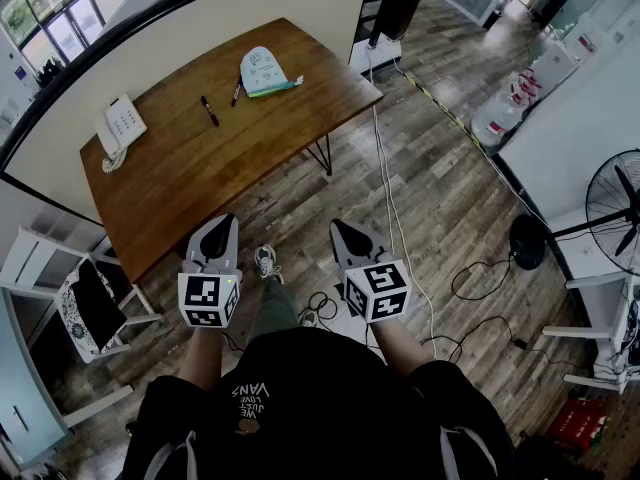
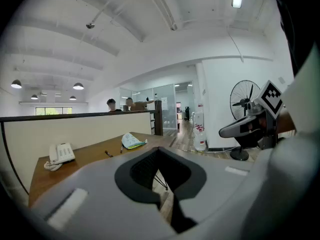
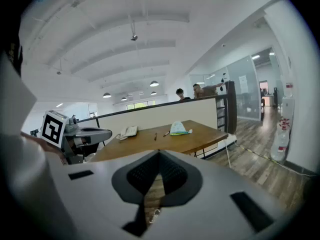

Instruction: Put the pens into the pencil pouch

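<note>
Two tools are held over the floor, short of the tabletop [image 1: 180, 183]: the left tool [image 1: 221, 226] and the right tool [image 1: 346, 230], each clenched on nothing. Well beyond them, on the tabletop, a black pen [image 1: 209, 111] is laid slantwise. Just beside it a second pen [image 1: 237, 93] is laid more steeply, its far end near the pencil pouch [image 1: 262, 71]. The pouch's contents cannot be made out.

Wood-plank floor [image 1: 450, 208], cables [image 1: 385, 168] trailed across it. Wooden counter [image 1: 170, 183] set against cream partition [image 1: 200, 38]. Windows [image 1: 45, 23] seen beyond. Pedestal fan [image 1: 618, 208] stood at right. Dome lamps [image 2: 78, 86] hung overhead.
</note>
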The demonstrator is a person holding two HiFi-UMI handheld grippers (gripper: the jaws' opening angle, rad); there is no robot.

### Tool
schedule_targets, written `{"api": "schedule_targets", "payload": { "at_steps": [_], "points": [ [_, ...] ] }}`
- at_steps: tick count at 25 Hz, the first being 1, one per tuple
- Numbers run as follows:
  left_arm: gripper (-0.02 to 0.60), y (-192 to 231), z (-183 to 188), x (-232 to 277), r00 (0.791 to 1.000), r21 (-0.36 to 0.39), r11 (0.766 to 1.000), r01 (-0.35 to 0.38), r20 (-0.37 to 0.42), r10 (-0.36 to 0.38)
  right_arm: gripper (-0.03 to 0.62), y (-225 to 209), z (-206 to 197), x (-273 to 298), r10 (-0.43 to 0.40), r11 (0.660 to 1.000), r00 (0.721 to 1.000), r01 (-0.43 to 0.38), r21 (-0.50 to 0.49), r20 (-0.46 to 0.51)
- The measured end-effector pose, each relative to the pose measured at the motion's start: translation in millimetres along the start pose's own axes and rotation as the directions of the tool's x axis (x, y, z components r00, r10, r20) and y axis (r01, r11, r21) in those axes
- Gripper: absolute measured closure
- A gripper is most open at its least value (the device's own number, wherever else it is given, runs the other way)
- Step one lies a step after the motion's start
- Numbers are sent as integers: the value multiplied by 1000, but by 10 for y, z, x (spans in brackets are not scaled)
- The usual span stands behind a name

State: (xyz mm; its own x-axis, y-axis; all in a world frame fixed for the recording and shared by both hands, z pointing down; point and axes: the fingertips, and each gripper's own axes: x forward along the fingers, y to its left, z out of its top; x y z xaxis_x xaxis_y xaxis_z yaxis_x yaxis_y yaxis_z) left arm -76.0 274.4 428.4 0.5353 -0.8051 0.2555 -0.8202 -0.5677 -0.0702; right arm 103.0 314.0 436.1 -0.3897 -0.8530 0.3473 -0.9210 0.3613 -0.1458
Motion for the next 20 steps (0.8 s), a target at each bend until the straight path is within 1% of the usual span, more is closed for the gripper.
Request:
{"api": "schedule_targets", "payload": {
  "at_steps": [8, 13, 16, 17, 18, 19, 20],
  "points": [
    [571, 41, 37, 241, 1000, 1, 1000, 16, 7, -16, 582, -116, 29, 212, 15, 1000, 1000, -15, 17, -7],
    [568, 134, 10, 472, 999, -15, 999, 31, 7, -31, 579, -223, 57, 431, 33, 997, 999, -33, 77, 2],
    [559, 211, 21, 660, 999, -27, 998, 52, 2, -52, 571, -313, 111, 591, 25, 995, 1000, -25, 94, 0],
    [534, 248, 31, 732, 998, -29, 998, 57, -2, -57, 550, -345, 141, 656, 24, 995, 1000, -23, 98, -3],
    [477, 293, 35, 808, 998, -31, 998, 61, -9, -62, 512, -376, 169, 729, 23, 994, 1000, -22, 103, -7],
    [446, 344, 34, 884, 998, -32, 997, 64, -17, -65, 484, -406, 194, 807, 22, 994, 1000, -21, 108, -14],
    [445, 401, 28, 960, 997, -34, 997, 67, -25, -67, 480, -435, 215, 888, 21, 993, 1000, -18, 114, -19]
  ]
}}
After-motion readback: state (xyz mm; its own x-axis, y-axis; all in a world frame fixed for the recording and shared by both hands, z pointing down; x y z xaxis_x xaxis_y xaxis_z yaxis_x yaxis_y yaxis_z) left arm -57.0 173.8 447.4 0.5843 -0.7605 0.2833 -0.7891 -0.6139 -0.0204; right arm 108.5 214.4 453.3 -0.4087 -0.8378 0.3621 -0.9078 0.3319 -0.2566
